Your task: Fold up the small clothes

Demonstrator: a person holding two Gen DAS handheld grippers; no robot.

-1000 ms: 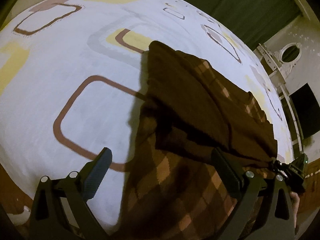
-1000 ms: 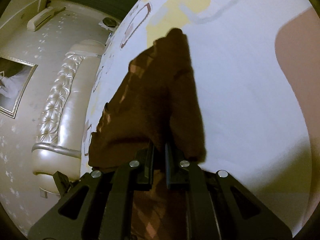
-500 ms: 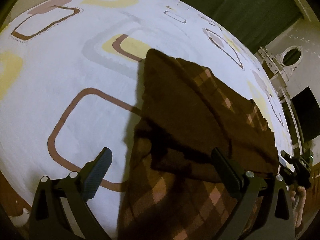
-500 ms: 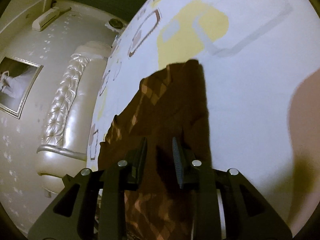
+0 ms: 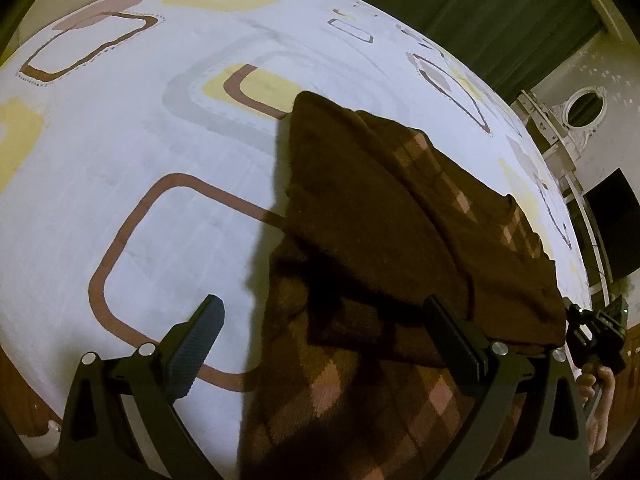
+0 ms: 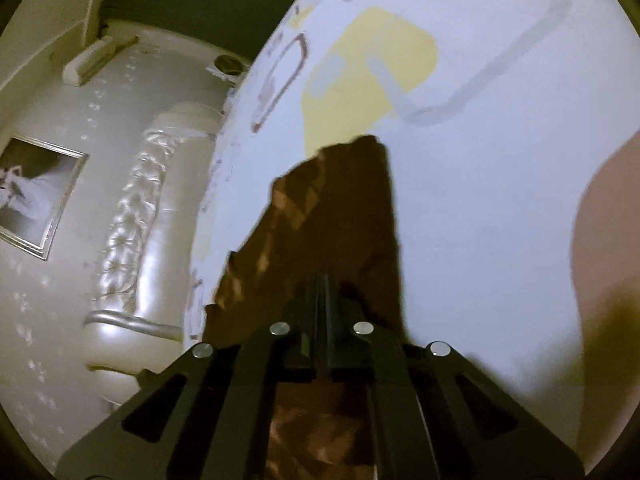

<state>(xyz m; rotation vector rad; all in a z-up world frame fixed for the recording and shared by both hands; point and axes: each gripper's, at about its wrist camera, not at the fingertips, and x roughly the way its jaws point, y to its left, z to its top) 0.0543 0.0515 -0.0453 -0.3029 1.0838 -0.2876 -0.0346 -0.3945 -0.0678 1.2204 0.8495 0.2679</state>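
Observation:
A small dark brown garment (image 5: 392, 240) with a lighter diamond pattern lies partly folded on a white bed sheet (image 5: 120, 152). My left gripper (image 5: 324, 320) is open and empty, its fingers spread over the garment's near left edge. My right gripper (image 6: 323, 280) is shut with nothing visibly between its fingers, just above the garment (image 6: 340, 220). The right gripper also shows in the left wrist view (image 5: 596, 332) at the garment's right edge, held by a hand.
The sheet has brown, yellow and grey rounded-square prints. A padded cream headboard (image 6: 132, 248) and a framed picture (image 6: 36, 192) stand beyond the bed. A green curtain (image 5: 480, 12) and a white shelf (image 5: 560, 132) are at the far side.
My right gripper let go of the garment's corner, opened, then shut again empty while drawing back. The folded layer has settled flat. The left gripper stayed open and barely moved.

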